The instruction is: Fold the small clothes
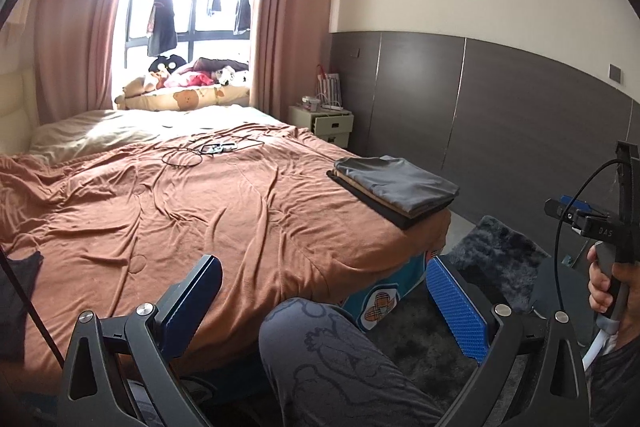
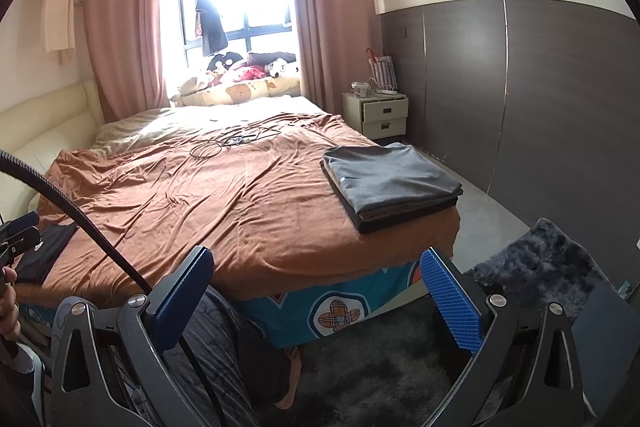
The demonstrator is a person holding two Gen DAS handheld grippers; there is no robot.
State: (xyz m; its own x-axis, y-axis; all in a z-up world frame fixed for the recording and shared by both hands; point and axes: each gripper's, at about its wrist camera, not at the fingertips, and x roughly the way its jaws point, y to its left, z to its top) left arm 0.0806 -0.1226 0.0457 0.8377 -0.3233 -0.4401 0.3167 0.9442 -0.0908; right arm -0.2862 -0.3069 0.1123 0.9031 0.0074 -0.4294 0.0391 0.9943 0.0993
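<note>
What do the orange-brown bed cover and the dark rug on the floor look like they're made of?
The bed cover looks like thin, soft, matte woven cloth: it lies in many fine wrinkles. The rug seems a shaggy synthetic pile, judging by its long, tufted, slightly glossy grey fibres.

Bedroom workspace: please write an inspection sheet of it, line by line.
Surface: bed with wrinkled brown cover.
Job's things: folded stack, grey on top, near the right edge; dark garment flat at the left edge.
Clutter: a small device mid-bed.
Grippers: left gripper and right gripper both open, empty, off the bed.
Cables: thin black cable coiled mid-bed; the gripper lead crosses the right wrist view.
Surroundings: nightstand, pink curtains, dark rug.
</note>
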